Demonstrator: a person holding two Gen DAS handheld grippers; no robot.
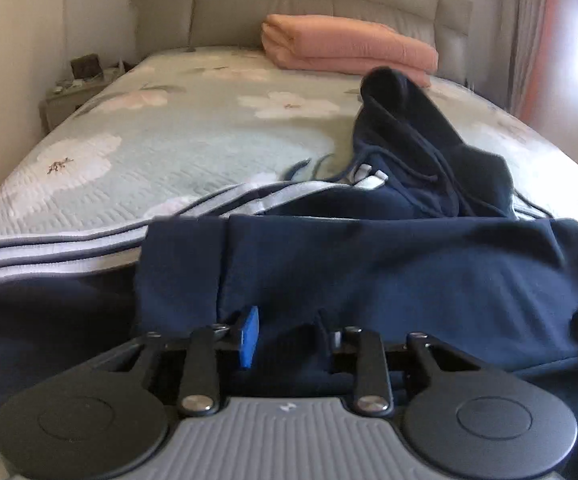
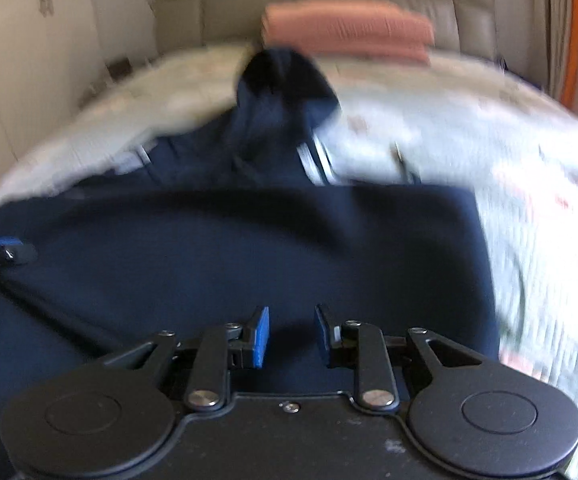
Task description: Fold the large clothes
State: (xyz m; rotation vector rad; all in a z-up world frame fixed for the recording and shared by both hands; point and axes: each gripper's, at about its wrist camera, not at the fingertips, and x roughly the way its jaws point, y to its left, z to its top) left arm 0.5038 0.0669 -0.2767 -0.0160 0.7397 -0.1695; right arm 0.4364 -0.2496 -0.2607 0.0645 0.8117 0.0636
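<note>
Place: a home bedroom.
Bed (image 1: 177, 152): floral quilted cover, filling the middle.
Headboard (image 1: 309, 12): padded beige, at 12 o'clock.
Folded blanket (image 1: 345, 46): pink, at 1 o'clock.
Nightstand (image 1: 71, 94): cluttered, at 10 o'clock.
Curtain (image 1: 525, 32): at 2 o'clock.
Cupboard doors (image 1: 5, 40): at 10 o'clock.

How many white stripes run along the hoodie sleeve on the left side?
3, side by side along the sleeve that lies across the bedspread left of the left tongs. Their far ends disappear under folded fabric.

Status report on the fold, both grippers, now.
Left gripper holding hoodie hem. Right gripper open over it, nothing gripped. Hood bunched up ahead. Pink blanket far off by headboard, not in the way.
</note>
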